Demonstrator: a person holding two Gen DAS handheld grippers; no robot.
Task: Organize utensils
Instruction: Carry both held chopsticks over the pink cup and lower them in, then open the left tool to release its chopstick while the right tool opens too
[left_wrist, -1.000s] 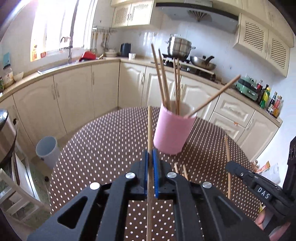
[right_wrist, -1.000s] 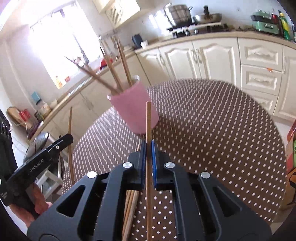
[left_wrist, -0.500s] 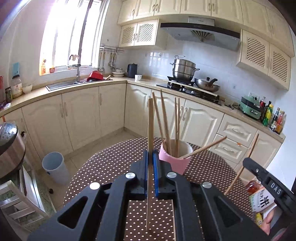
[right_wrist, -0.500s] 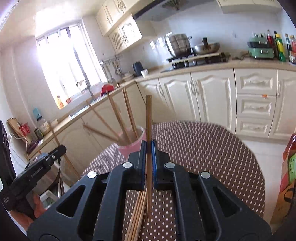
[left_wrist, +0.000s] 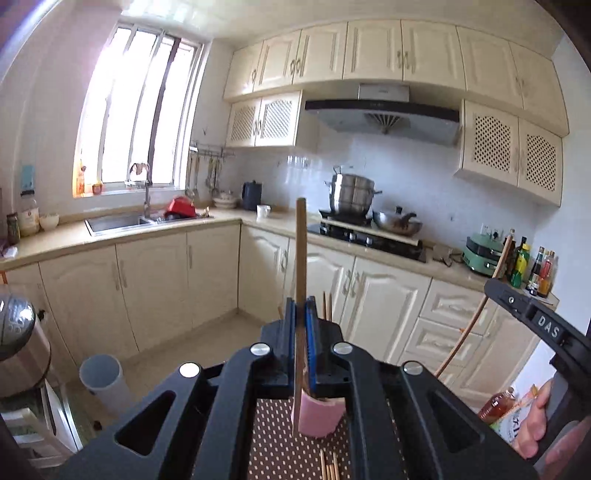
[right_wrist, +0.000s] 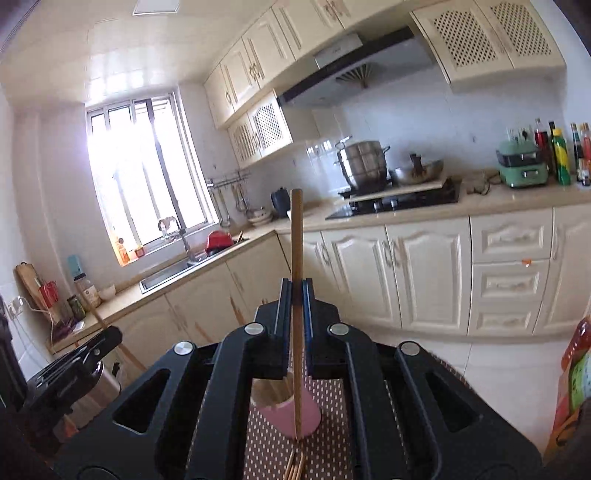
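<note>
Two held chopsticks (left_wrist: 300, 258) (right_wrist: 296, 258), one pink cup (right_wrist: 291, 417).

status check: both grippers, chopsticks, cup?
Left gripper shut on chopstick; right gripper shut on second chopstick. Both raised above the pink cup. Loose chopsticks on table. Nothing blocking.

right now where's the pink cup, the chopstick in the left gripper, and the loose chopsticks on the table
pink cup (right_wrist: 308, 417): right wrist view, on its outer wall.
chopstick in the left gripper (left_wrist: 300, 254): left wrist view, on the upper shaft above the jaws.
loose chopsticks (left_wrist: 330, 468): left wrist view, on the bundle's near ends.
</note>
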